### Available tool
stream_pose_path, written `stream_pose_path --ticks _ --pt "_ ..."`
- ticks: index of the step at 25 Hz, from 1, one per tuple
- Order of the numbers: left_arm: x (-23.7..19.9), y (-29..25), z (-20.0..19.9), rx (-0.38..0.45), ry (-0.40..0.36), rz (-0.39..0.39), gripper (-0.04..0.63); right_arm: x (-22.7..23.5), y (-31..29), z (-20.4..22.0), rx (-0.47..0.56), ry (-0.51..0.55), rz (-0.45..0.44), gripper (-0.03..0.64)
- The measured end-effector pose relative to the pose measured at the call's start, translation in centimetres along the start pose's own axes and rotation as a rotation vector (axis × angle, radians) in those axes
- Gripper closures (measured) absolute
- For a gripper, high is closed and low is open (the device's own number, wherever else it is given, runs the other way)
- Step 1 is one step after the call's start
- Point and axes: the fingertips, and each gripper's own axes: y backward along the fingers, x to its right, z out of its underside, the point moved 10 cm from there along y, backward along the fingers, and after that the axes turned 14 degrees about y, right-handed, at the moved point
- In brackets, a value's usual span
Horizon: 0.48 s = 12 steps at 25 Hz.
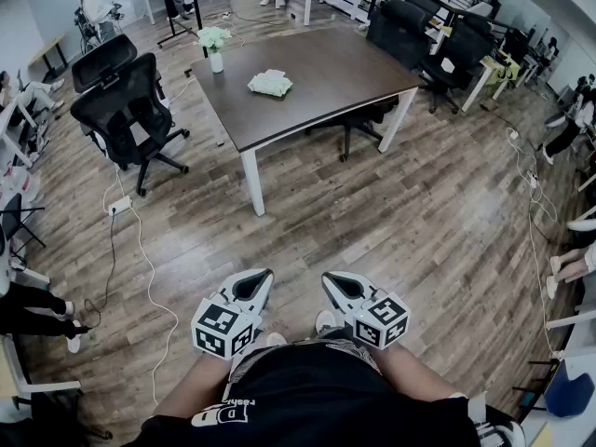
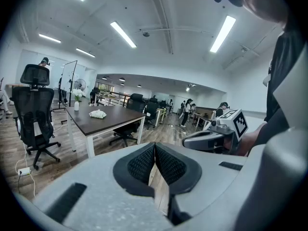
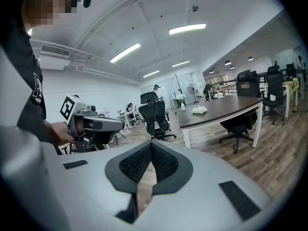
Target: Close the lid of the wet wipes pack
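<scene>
The wet wipes pack [image 1: 270, 83] lies on the dark tabletop [image 1: 345, 73] in the upper middle of the head view, well apart from both grippers, which sit at the bottom of the frame close to the person's body. The left gripper [image 1: 262, 275] has its jaws pressed together with nothing between them, and so does the right gripper [image 1: 329, 280]. Each gripper's own view shows the two ribbed pads meeting along a single seam over bare floor.

The main risk is probably the approach. A white cable [image 1: 140, 240] trails across the wooden floor at the left of the frame, and black office chairs [image 1: 126, 101] stand off the table's left corner, so a path on that side could snag or trip the person. Once at the table, a white vase [image 1: 216, 60] stands near the pack, to its upper left, and a careless reach could tip it. The pack looks soft and light. A one-sided press on the lid would likely make it slide instead of letting the lid snap shut, so the other gripper may have to steady it.

As for containers, the pack shows as a pale, rumpled shape. From this distance I cannot tell whether its lid stands open or whether a wipe sticks out. The vase holds a small bunch of white flowers [image 1: 212, 36].
</scene>
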Motion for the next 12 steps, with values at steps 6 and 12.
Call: stream_pose_path --ticks 6,12 --pt "0.5 -0.7 0.1 0.002 0.002 -0.002 0.575 0.6 0.3 0.2 0.000 0.005 -0.009 0.612" --pt "0.6 -2.1 -0.5 0.003 0.005 -0.012 0.575 2.1 0.3 0.0 0.007 0.013 -0.016 0.612"
